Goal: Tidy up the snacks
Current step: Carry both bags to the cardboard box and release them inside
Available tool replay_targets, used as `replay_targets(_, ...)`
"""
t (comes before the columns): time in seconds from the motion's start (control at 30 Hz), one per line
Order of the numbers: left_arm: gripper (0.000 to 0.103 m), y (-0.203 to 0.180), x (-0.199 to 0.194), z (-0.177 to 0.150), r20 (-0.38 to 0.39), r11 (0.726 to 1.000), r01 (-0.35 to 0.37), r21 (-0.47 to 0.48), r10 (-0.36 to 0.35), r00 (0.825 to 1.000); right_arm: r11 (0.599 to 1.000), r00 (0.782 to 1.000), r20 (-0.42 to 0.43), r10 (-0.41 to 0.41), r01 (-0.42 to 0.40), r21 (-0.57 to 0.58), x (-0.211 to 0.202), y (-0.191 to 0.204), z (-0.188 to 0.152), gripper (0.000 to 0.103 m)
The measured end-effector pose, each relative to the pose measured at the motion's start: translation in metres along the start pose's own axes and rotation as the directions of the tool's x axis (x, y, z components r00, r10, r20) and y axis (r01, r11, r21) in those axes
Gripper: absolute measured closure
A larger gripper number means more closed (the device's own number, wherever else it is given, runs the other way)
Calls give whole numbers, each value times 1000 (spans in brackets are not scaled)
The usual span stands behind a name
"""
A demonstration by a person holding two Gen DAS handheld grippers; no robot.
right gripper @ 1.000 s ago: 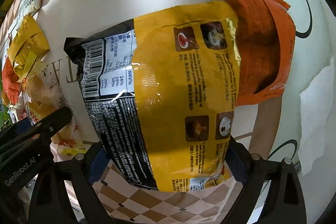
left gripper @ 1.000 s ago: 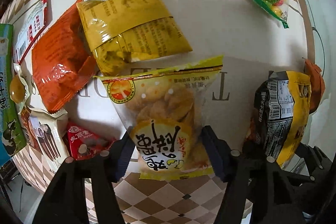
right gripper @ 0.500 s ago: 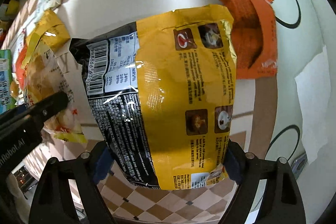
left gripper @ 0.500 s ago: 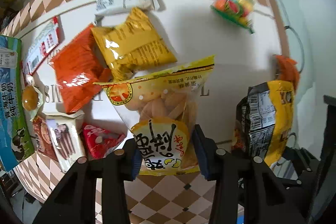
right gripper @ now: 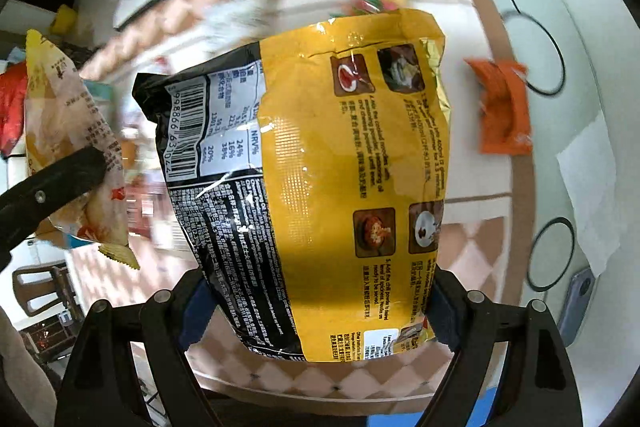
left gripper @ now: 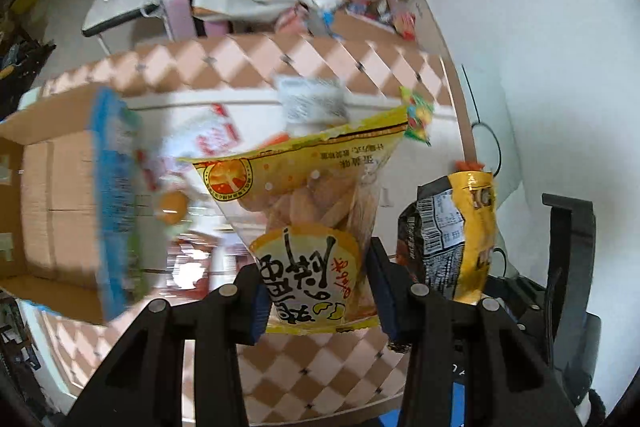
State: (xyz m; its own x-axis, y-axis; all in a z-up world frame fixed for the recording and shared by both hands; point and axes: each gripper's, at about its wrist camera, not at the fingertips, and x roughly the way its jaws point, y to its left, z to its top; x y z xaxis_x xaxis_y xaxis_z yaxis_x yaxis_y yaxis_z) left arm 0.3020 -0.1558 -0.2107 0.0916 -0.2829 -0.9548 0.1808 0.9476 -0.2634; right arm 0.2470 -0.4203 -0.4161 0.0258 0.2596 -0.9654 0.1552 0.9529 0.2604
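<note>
Checkered tiles border the pale desk, which fills the middle of the left wrist view, with a cluttered heap of packets at the upper centre and an open cardboard box at the left edge. At lower centre the left gripper has its fingers clenched on a clear yellow biscuit bag, lifted off the desk. Blurred packets lie below it, so most sorting looks undone.

From the right wrist view, the desk sits behind, an orange packet at right and candy at top. The right gripper grasps a black-and-yellow noodle packet by its lower edges, held aloft at centre. Both bags seem bound for the box; neither is placed yet.
</note>
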Motion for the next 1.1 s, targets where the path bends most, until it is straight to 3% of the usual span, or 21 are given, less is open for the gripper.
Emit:
replay_targets(0.13,63,71,-52,-5,48,999,-32,9,32,998,997,997,37,74,-73,-23,-8,71,3,14)
replay_targets(0.33,63,190,-76,-3,37,991,-134,-4,134,990,982,982,29,189,-188,-32,13,199,29,14)
replay_targets(0.53,63,284,-68,11,-3,980,-196,-46,196,981,981,982,-3,189,-189,-45,51,295,61,14)
replay_targets(0.67,63,318,-56,24,-38,979,-195,-58,193,980,986,987,-36,155,-157,-54,74,347,80,14)
replay_targets(0.8,63,343,-28,37,-94,979,-192,-63,186,978,992,992,-71,107,-112,-62,98,377,89,14)
replay_targets(1.1,61,364,16,41,-193,984,-171,-57,157,968,997,993,-114,32,-40,-63,148,388,113,14)
